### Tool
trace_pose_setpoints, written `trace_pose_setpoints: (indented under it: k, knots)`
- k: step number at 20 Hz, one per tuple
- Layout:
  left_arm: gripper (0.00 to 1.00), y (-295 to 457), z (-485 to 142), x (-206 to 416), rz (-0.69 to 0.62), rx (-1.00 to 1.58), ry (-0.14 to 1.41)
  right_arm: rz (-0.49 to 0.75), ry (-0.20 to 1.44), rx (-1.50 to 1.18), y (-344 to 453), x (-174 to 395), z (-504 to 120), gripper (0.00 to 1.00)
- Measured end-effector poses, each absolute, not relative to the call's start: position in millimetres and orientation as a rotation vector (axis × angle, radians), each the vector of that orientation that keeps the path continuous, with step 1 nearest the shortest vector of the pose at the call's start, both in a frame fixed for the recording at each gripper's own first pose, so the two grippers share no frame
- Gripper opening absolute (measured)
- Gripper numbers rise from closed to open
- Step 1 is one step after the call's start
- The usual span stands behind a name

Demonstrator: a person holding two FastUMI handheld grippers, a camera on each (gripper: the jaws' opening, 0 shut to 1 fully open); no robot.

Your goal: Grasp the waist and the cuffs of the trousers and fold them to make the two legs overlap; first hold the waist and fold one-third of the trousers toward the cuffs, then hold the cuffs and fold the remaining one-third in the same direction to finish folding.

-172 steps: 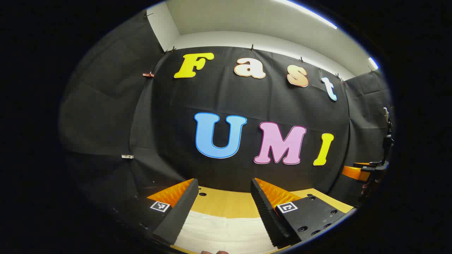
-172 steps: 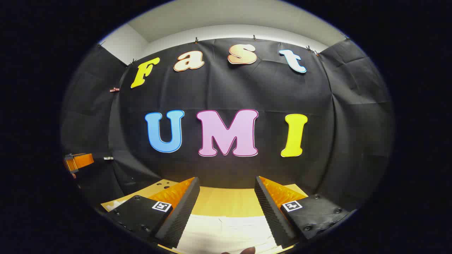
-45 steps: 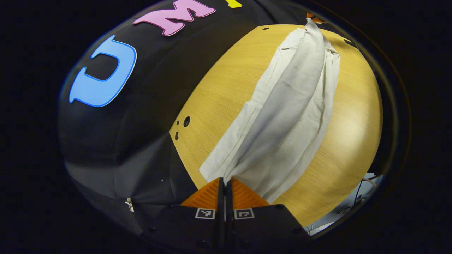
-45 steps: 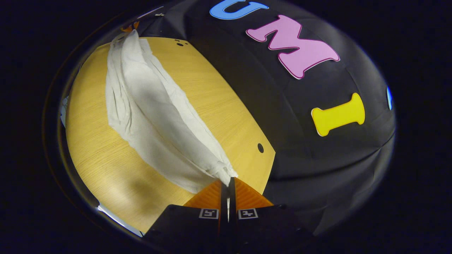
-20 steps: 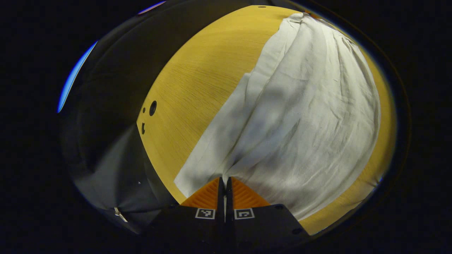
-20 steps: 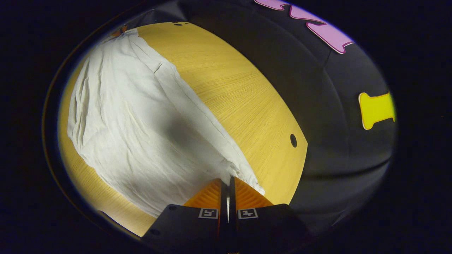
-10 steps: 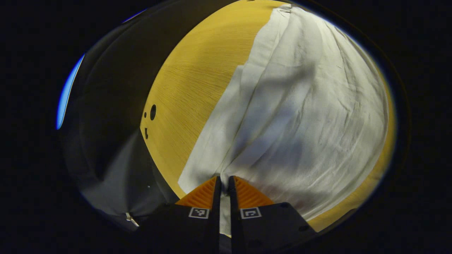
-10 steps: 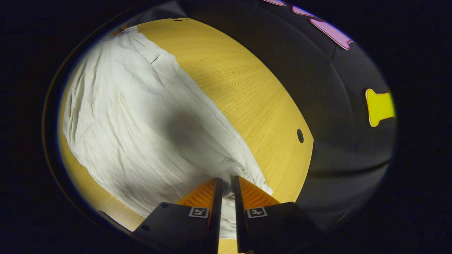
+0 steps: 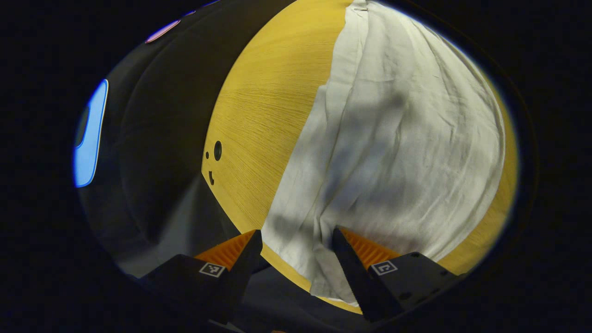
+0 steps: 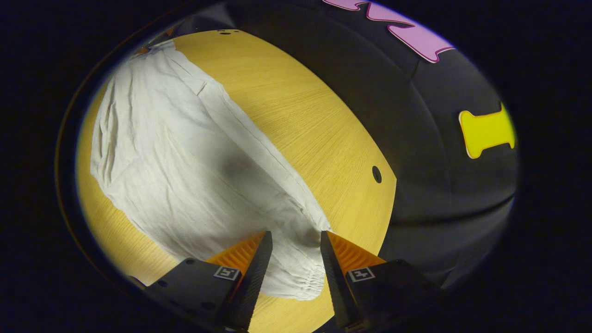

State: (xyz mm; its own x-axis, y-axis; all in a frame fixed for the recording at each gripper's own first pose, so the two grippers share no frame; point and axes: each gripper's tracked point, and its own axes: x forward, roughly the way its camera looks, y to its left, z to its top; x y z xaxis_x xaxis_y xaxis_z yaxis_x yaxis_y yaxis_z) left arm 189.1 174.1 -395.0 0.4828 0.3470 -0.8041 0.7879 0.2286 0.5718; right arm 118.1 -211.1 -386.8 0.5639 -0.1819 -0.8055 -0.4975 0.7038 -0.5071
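Left gripper view: left tongs now spread wide, off the white trousers, flat on bench, frame centre-right. Right tongs likewise opened, holding nothing, over the trousers.

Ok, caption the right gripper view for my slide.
Open right gripper poised over the gathered end of crumpled off-white cloth trousers lying on the round yellow wooden table.

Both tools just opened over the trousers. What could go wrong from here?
The white crumpled cloth trousers lie wrinkled on the yellow wooden table, so the thirds fold may set unevenly. One end near the left tool overhangs the table edge and might slide. The gathered end by the right tool may bunch on regrasp.
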Motion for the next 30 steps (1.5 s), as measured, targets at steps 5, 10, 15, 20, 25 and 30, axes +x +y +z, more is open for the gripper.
trace_pose_setpoints:
  k: [5, 10, 15, 20, 25, 30]
  knots:
    - [0.98, 159, -382, 151, -0.540, 1.332, 1.086, 0.208, 0.928, -0.761, -199, 91, -360, 0.70]
    - [0.98, 152, -345, 137, -0.446, 1.196, 0.976, 0.132, 0.832, -0.618, -179, 70, -327, 0.69]
    - [0.97, 144, -306, 127, -0.246, 0.871, 0.861, -0.006, 0.723, -0.297, -161, 59, -296, 0.69]
    - [0.97, 129, -292, 117, -0.103, 0.476, 0.779, -0.109, 0.679, -0.024, -156, 49, -285, 0.69]
    - [0.97, 107, -292, 111, -0.049, 0.168, 0.734, -0.228, 0.706, 0.263, -168, 28, -311, 0.71]
    - [0.98, 94, -298, 99, 0.031, -0.092, 0.720, -0.373, 0.737, 0.454, -193, 11, -331, 0.76]
